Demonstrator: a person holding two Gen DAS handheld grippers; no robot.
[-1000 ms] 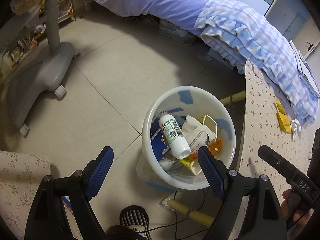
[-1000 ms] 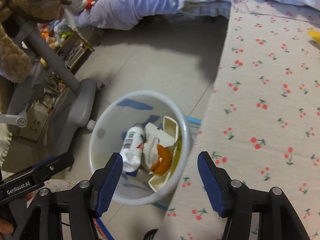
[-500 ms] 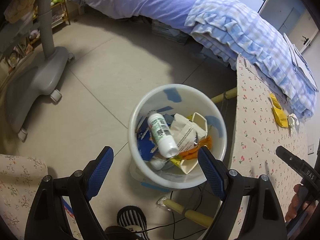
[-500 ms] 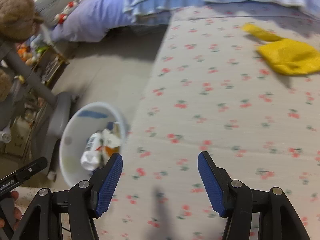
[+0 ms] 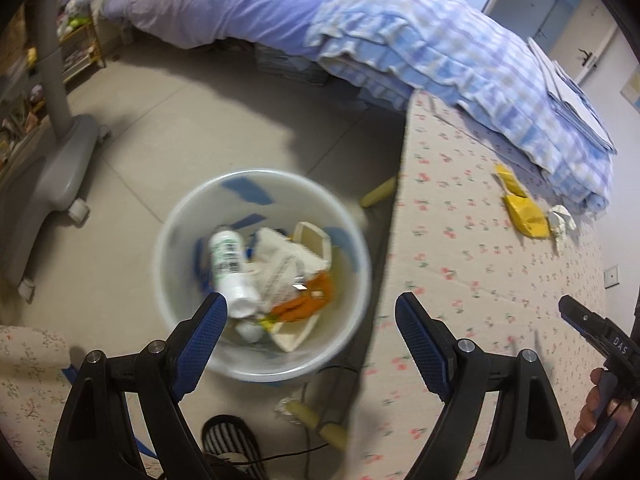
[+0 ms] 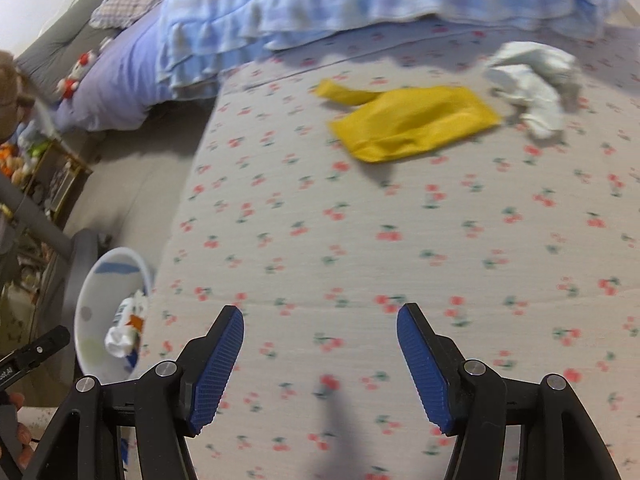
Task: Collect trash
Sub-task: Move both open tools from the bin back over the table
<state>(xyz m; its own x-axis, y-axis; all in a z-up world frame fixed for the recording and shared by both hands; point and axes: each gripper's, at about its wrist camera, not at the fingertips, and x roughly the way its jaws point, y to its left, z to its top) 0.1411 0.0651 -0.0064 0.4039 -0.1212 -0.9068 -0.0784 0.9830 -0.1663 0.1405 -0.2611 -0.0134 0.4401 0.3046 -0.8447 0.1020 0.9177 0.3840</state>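
A white trash bin (image 5: 182, 216) stands on the floor beside the cherry-print table (image 5: 472, 264), holding a white bottle (image 5: 228, 256), paper and orange scraps. My left gripper (image 5: 310, 328) is open and empty above the bin's near rim. My right gripper (image 6: 320, 344) is open and empty over the table (image 6: 360, 232). A yellow wrapper (image 6: 412, 122) and a crumpled white tissue (image 6: 532, 76) lie at the table's far side; they also show in the left wrist view, the wrapper (image 5: 520, 208) and the tissue (image 5: 562, 218). The bin (image 6: 92, 304) shows at the right wrist view's left edge.
A bed with a blue checked blanket (image 5: 420, 40) runs behind the table. A grey wheeled stand base (image 5: 52, 176) sits left of the bin. Cables and a striped slipper (image 5: 230, 444) lie on the floor below the bin. Toy shelves (image 6: 36, 168) stand far left.
My right gripper has swung right from above the bin to over the table, bringing the yellow wrapper and tissue into view. My left gripper has drifted slightly right and stays open.
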